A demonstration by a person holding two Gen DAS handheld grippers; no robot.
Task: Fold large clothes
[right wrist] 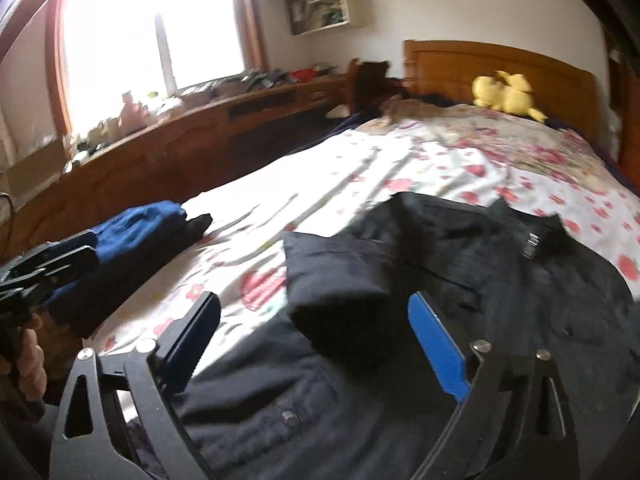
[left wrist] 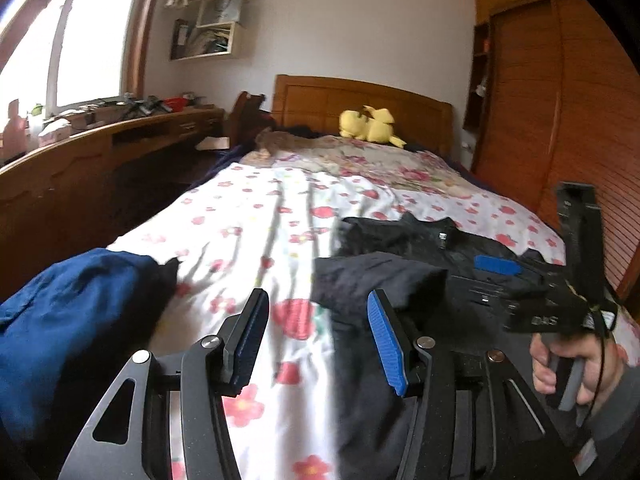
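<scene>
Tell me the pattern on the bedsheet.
White bedsheet with red-pink flowers; clearest in the left wrist view.

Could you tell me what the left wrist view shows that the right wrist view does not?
Only the left wrist view shows the wooden wardrobe and the right gripper. Only the right wrist view shows the left gripper against the blue garment. Both show the black jacket on the floral bedspread, the yellow plush toy and the window.

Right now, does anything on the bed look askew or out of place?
The black jacket lies rumpled near the bed's foot, one sleeve flopped across its front rather than flat. The folded blue garment sits tidy beside it. A yellow plush toy lies by the headboard. Nothing looks spilled or damaged.
</scene>
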